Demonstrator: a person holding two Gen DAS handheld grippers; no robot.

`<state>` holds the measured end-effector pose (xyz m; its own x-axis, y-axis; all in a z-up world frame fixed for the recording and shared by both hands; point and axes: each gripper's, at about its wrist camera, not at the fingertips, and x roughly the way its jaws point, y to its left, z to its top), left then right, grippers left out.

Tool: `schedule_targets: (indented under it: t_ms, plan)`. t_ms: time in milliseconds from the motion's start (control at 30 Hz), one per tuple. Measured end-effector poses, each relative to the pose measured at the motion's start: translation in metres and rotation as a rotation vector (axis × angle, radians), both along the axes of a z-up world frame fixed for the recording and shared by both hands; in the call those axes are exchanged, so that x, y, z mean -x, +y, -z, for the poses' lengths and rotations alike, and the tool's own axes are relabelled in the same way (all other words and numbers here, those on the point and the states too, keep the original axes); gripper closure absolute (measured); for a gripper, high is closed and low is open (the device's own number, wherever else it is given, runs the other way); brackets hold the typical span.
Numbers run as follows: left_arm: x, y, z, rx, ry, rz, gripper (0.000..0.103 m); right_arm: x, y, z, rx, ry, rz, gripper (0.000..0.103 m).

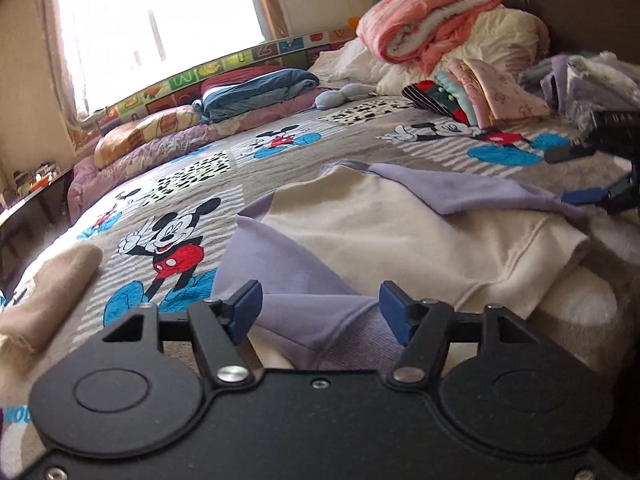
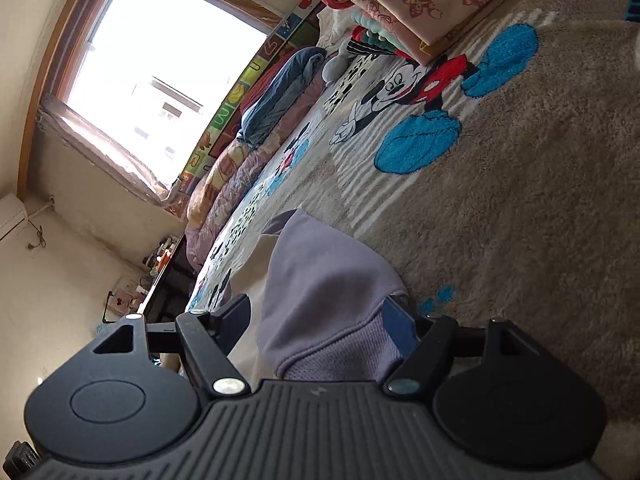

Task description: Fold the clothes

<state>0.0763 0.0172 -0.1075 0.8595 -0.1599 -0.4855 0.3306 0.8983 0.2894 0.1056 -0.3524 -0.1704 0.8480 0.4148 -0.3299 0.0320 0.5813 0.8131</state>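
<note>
A cream and lilac sweatshirt [image 1: 400, 232] lies spread on the Mickey Mouse bedspread [image 1: 172, 184]. One lilac ribbed cuff [image 1: 360, 332] sits between the blue pads of my left gripper [image 1: 320, 312], whose jaws stand apart and do not press on it. In the right wrist view the other lilac sleeve [image 2: 320, 280] runs into my right gripper [image 2: 318, 318]; its cuff [image 2: 340, 356] leans on the right-hand pad, with a gap at the other. The right gripper [image 1: 576, 174] also shows at the right edge of the left wrist view, jaws spread.
A stack of folded clothes [image 1: 480, 92] [image 2: 432, 4] stands further up the bed, with a pink blanket pile [image 1: 432, 12] behind it. A beige folded garment [image 1: 48, 292] lies at the near left. Rolled quilts [image 1: 256, 88] line the window side.
</note>
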Motion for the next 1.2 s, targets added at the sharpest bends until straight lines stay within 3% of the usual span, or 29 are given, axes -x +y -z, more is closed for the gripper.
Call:
schedule_targets:
  t_ms: [67,233,400,600,800,867,900,1000,1100,1200]
  plan:
    - [0.012,-0.014,0.016,-0.097,-0.007,0.046,0.039,0.006,0.002,-0.004,0.016,-0.016,-0.014,0.022]
    - [0.028,-0.036,0.04,-0.274,-0.052,0.098,0.039,0.016,-0.001,-0.003,0.052,-0.021,0.02,0.021]
    - [0.03,-0.049,0.049,-0.342,-0.08,0.098,0.039,0.017,-0.01,0.009,0.052,-0.001,0.067,0.021]
    - [0.027,-0.058,0.057,-0.402,-0.119,0.062,0.04,0.012,0.0,0.009,0.122,-0.016,0.052,0.021]
    - [0.02,-0.057,0.06,-0.407,-0.124,0.03,0.066,0.009,0.007,0.013,0.169,-0.016,0.046,0.018]
    - [0.018,-0.056,0.061,-0.409,-0.122,0.021,0.091,0.009,0.013,0.013,0.203,-0.025,0.037,0.014]
    - [0.019,-0.054,0.057,-0.39,-0.13,0.02,0.097,0.008,0.015,0.012,0.217,-0.028,0.033,0.013]
    - [0.02,-0.042,0.037,-0.294,-0.172,-0.008,0.099,0.008,0.02,0.012,0.25,-0.04,0.028,0.009]
    - [0.013,-0.019,0.007,-0.158,-0.218,-0.09,0.099,0.008,0.025,0.013,0.273,-0.055,0.023,0.004]
    - [0.001,0.014,-0.02,0.028,-0.213,-0.165,0.1,0.008,0.031,0.015,0.309,-0.069,0.02,0.0]
